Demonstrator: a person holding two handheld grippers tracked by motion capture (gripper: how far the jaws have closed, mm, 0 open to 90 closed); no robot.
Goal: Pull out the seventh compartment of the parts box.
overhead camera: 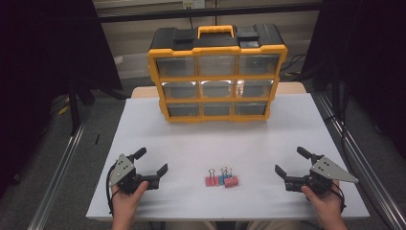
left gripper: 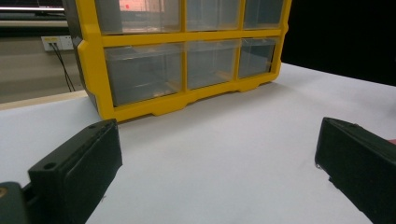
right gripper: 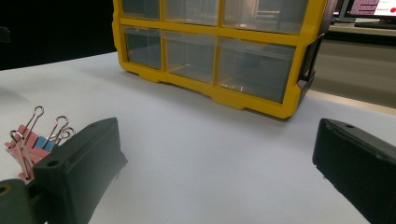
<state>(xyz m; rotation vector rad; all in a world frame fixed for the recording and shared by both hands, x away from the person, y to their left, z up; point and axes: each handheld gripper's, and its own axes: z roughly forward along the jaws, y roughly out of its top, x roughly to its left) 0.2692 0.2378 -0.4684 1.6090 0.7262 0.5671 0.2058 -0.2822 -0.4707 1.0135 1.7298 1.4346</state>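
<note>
A yellow and black drawer cabinet (overhead camera: 218,74) with clear drawers stands upright at the far middle of the white table (overhead camera: 268,143). A small heap of pink and blue binder clips (overhead camera: 221,179) lies near the front edge, between my two grippers. My left gripper (overhead camera: 153,161) rests at the front left, held by a hand, jaws wide apart with nothing between them. My right gripper (overhead camera: 293,162) rests at the front right, also open and empty. The right gripper view has the binder clips (right gripper: 35,137) just behind its left jaw and the cabinet (right gripper: 219,51) ahead. The left gripper view faces the cabinet (left gripper: 187,56).
Metal rails (overhead camera: 62,167) run along both sides of the table. Dark curtains hang at left and right. The cabinet carries a yellow handle (overhead camera: 216,30) on top. A bare stretch of white tabletop (left gripper: 224,140) lies between the grippers and the cabinet.
</note>
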